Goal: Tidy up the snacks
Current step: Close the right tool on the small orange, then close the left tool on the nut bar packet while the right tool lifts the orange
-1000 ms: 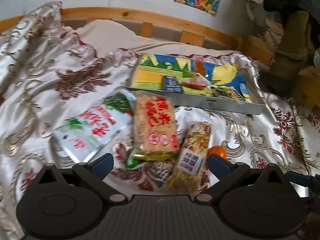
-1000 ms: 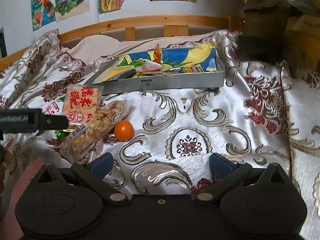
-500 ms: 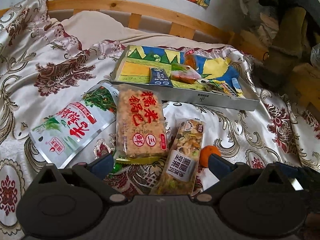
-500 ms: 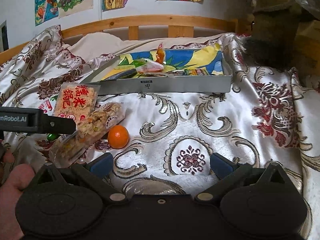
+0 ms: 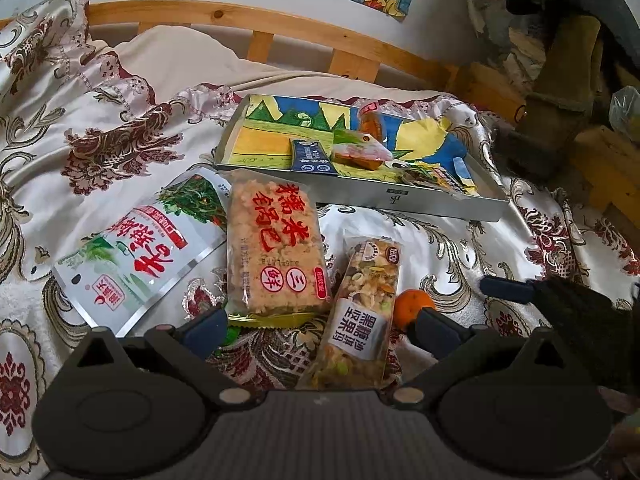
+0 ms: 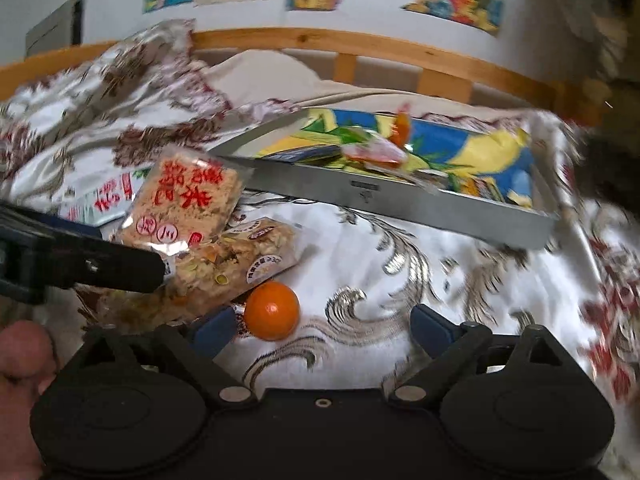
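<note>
Loose snacks lie on the patterned bedspread: a white-and-green pouch (image 5: pixel 136 248), a rice-cake pack with red characters (image 5: pixel 274 248) (image 6: pixel 188 200), a nut bar (image 5: pixel 360 316) (image 6: pixel 236 264) and a small orange (image 5: pixel 412 306) (image 6: pixel 272 310). Behind them a shallow grey tray (image 5: pixel 400 196) (image 6: pixel 400 200) holds several small snacks. My left gripper (image 5: pixel 320 332) is open, its fingers on either side of the nut bar's near end. My right gripper (image 6: pixel 320 328) is open just behind the orange, which sits next to its left finger.
A wooden bed rail (image 5: pixel 280 24) and a wall with drawings run along the back. A dark cluttered pile (image 5: pixel 560 80) stands at the far right. The left gripper's body (image 6: pixel 72 256) reaches in from the left of the right wrist view.
Both grippers have moved forward and lower towards the snacks. The right one swung left, so the orange is now close between its fingers. Nothing was picked up.
</note>
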